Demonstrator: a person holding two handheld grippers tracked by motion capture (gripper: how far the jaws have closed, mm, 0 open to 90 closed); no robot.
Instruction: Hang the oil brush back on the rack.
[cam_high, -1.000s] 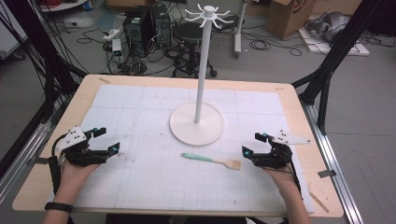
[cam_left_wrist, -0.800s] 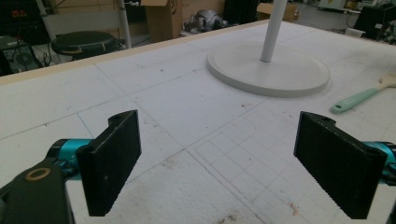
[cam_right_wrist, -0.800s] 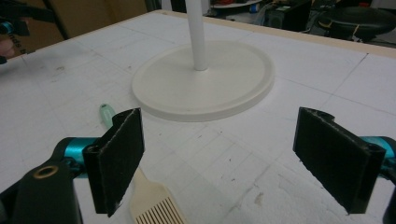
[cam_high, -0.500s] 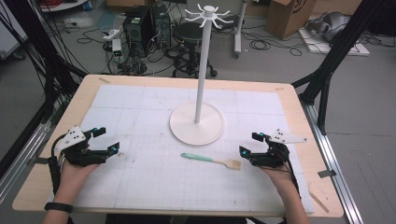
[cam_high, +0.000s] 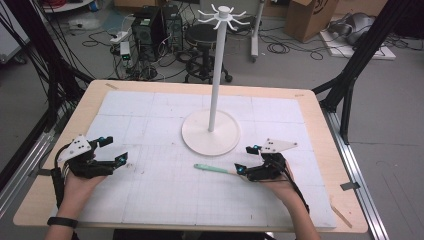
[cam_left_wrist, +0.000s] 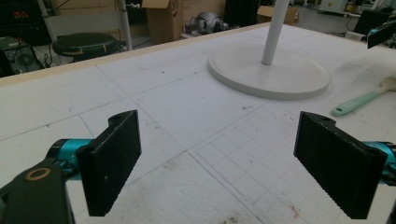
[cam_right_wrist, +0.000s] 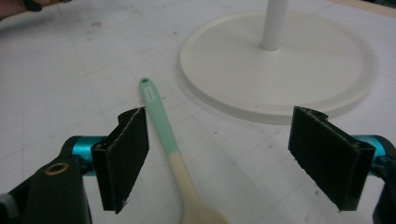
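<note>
- Spatula (cam_high: 215, 169) (mint-green handle, pale wooden blade end): lies flat on the white mat (cam_high: 150, 200), in the half of the surface nearer the person, just in front of the stand's round base (cam_high: 197, 137) and apart from it.
- Right gripper (cam_high: 251, 161): sits over the blade end of the spatula; in the right gripper view the handle runs up between the two black pads (cam_right_wrist: 126, 154), nearer the left-hand pad, and neither pad presses on it. The jaws stand released, having just begun to close a little.
- Left gripper (cam_high: 111, 150): rests near the left edge of the surface, well apart from the spatula; its jaws are released, with bare mat between them.
- Stand (cam_high: 218, 65): a white pole rises from the base near the surface's centre, carrying a ring of hooks at its top.
- Table (cam_high: 320, 130): a wooden rim frames the mat.
</note>
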